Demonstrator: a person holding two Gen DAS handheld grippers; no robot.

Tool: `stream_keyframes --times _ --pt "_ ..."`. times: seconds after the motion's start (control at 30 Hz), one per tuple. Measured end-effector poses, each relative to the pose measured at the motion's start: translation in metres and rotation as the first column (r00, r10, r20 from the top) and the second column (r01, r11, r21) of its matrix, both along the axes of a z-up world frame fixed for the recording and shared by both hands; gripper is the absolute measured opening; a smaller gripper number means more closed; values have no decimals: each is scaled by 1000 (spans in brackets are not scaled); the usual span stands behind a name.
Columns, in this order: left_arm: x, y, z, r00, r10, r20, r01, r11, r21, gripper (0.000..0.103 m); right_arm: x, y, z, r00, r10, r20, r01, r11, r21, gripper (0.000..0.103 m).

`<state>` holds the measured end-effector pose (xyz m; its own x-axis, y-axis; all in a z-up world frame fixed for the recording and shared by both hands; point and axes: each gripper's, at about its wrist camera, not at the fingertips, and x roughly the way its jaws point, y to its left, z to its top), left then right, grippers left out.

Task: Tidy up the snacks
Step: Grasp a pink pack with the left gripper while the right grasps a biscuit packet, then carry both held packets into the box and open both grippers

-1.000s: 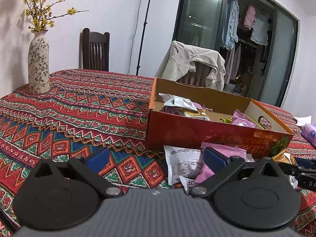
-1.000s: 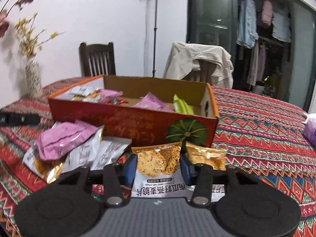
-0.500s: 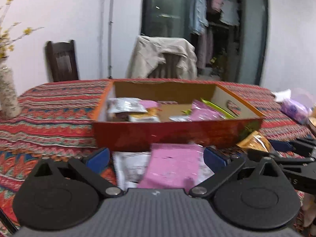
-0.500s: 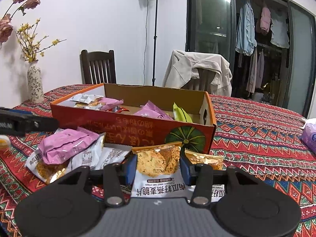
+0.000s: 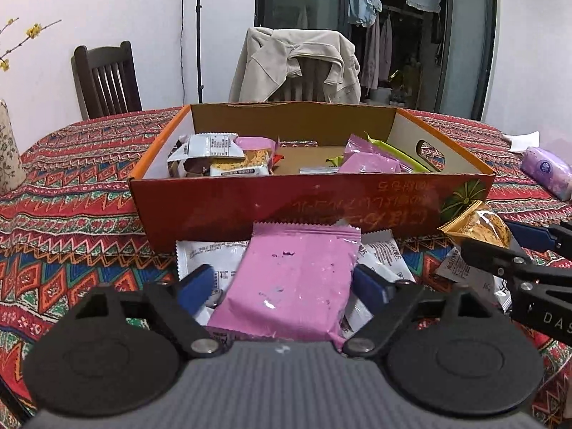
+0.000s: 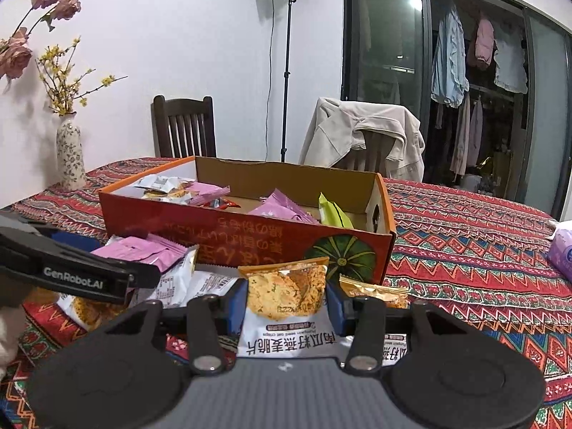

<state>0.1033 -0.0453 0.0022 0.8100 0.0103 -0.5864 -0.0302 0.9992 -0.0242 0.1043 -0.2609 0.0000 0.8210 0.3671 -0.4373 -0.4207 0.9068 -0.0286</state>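
Currently, your left gripper (image 5: 282, 286) is closing around the pink packet (image 5: 293, 279) lying between its jaws. Your right gripper (image 6: 286, 304) is clamping the cracker packet (image 6: 286, 296), directly before the orange box (image 6: 250, 236).

The left gripper (image 5: 282, 287) has blue finger pads on black linkage arms, silver pivot screws, round black discs and a ribbed grey body. The right gripper (image 6: 286, 302) is built alike; white "GenRobot.AI" lettering marks a black finger.

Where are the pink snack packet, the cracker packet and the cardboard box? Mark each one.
pink snack packet (image 5: 293, 282), left wrist view, middle of its flat face.
cracker packet (image 6: 286, 295), right wrist view, its clear window over the crackers.
cardboard box (image 5: 286, 200), left wrist view, its red front wall.
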Motion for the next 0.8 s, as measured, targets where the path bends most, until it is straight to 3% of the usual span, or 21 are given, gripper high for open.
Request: stream_keyframes --times 0.1,0.2,0.57,0.8 --pt "-1 1 0 1000 -13 1 13 1000 -19 79 0 0 0 1000 1 -2 -1 1000 2 46" --pt "-2 1 0 1000 -17 5 17 999 -31 62 0 0 0 1000 1 -2 -1 1000 1 46" --pt "-20 -1 11 997 -21 80 23 1000 -18 61 2 -2 -1 1000 -10 -4 10 1000 15 46" --pt "-35 -2 36 985 -32 169 35 999 -17 61 -4 -2 7 999 -9 54 7 999 39 46"
